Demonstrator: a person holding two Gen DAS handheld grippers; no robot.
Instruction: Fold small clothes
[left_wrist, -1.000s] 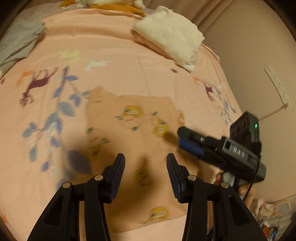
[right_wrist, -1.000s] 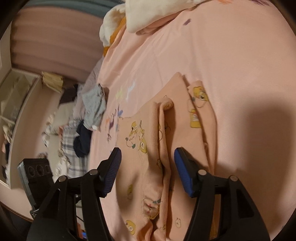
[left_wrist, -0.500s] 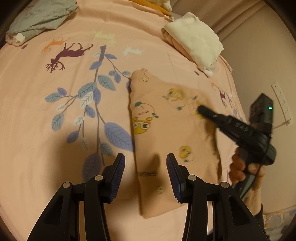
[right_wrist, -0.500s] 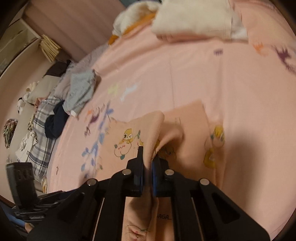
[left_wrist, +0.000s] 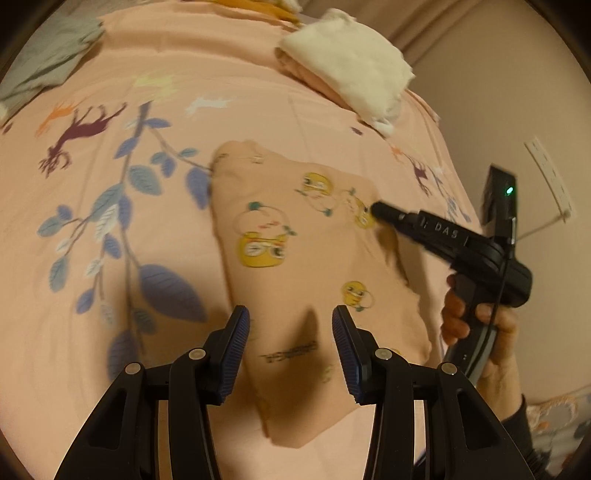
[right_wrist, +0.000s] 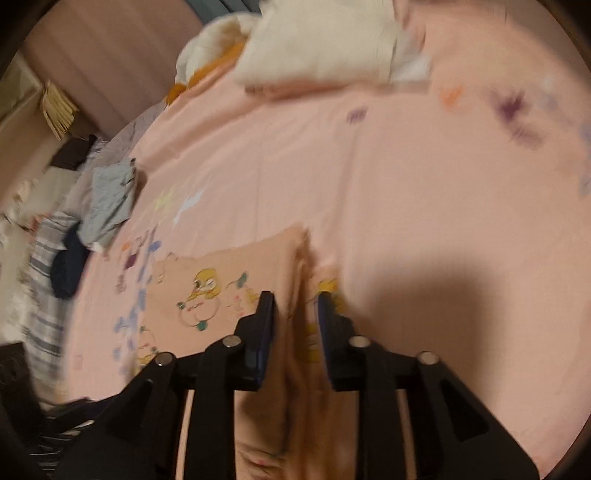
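**Peach garment half-folded on the bed, both grippers over it**

Where the pink bedsheet (left_wrist: 122, 369) spreads across nearly the whole of both views, its print shows blue leaves, a dark red deer and small pale animals. A folded cream stack (left_wrist: 351, 70) sits on it at the far side, with a grey garment (left_wrist: 44, 62) at the far left edge and an orange cloth just behind the cream one. The right wrist view adds a heap of striped, grey and navy clothes (right_wrist: 70, 258) off the sheet's left side.

Near the middle of the sheet lies the small peach garment (left_wrist: 295, 266), printed with yellow cartoon figures, one side already turned over on itself so that a raised fold runs along its right part.

The left gripper (left_wrist: 291, 354) hangs above the garment's near end, its jaws apart with a clear gap and nothing between them. The right gripper (right_wrist: 293, 332), held by a hand (left_wrist: 480, 325) at the right edge, points down at the garment's raised fold; its jaws are opening, the fold of cloth stands between them, and the blurred frames do not show the pads pressing it.
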